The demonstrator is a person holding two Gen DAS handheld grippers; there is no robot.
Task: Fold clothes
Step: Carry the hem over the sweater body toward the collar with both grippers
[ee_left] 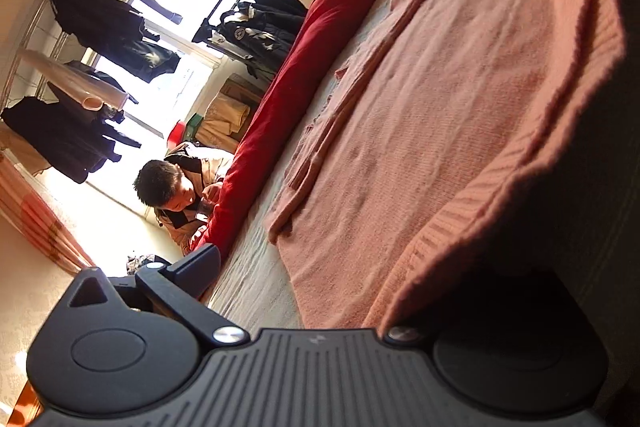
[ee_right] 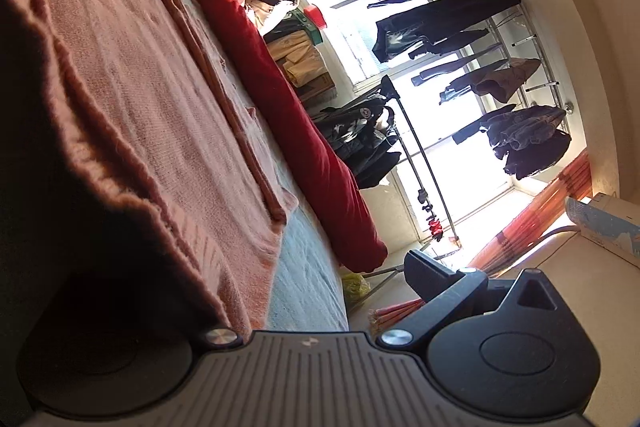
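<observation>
A salmon-pink knit sweater (ee_left: pixel 440 115) lies spread on a grey bed cover (ee_left: pixel 256 279); it also shows in the right wrist view (ee_right: pixel 132 79). Its ribbed hem is lifted and drapes over one finger of each gripper, hiding that finger. In the left wrist view only the left finger (ee_left: pixel 192 275) of my left gripper (ee_left: pixel 304 267) shows, spread wide. In the right wrist view only the right finger (ee_right: pixel 432 275) of my right gripper (ee_right: pixel 320 267) shows, also spread wide. Whether either gripper grips the hem is hidden by the cloth.
A long red rolled blanket (ee_left: pixel 304 75) lies along the bed's far edge. A person (ee_left: pixel 176 191) crouches behind it. Dark clothes hang on racks (ee_right: pixel 460 23) before a bright window. Cardboard boxes (ee_right: pixel 304 63) and striped curtains (ee_right: pixel 532 211) stand near it.
</observation>
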